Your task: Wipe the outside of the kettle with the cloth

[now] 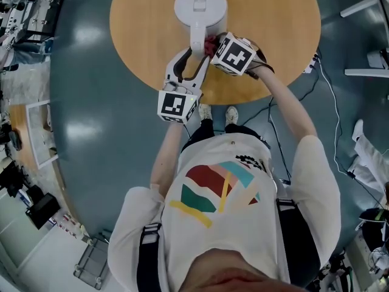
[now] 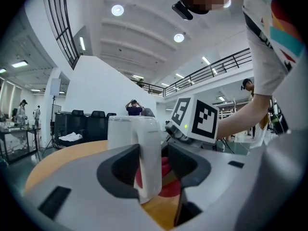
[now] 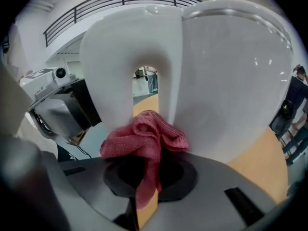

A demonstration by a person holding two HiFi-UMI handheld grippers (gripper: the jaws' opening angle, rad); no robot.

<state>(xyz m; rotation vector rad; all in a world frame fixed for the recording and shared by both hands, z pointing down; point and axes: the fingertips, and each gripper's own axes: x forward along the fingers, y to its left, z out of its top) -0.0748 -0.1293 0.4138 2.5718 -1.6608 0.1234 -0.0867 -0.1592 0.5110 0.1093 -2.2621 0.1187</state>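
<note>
From the head view I see the white kettle (image 1: 200,8) upright on the round wooden counter (image 1: 273,29), well in from the near rim, with bare wood open to its left and right. The height of things is lost from up there. The left gripper view gives it back: the left tongs (image 2: 154,170) lie about level, clenched on the kettle handle (image 2: 149,162), with the right tongs' marker cube (image 2: 199,119) just beyond. Only the right gripper view shows the grip on the red cloth (image 3: 144,138). The right tongs (image 3: 149,174) are clamped on its hanging tail, and the bunched top lies against the kettle's lower wall beside the handle's foot. Both tongs crowd that handle side, with the cloth between them.
</note>
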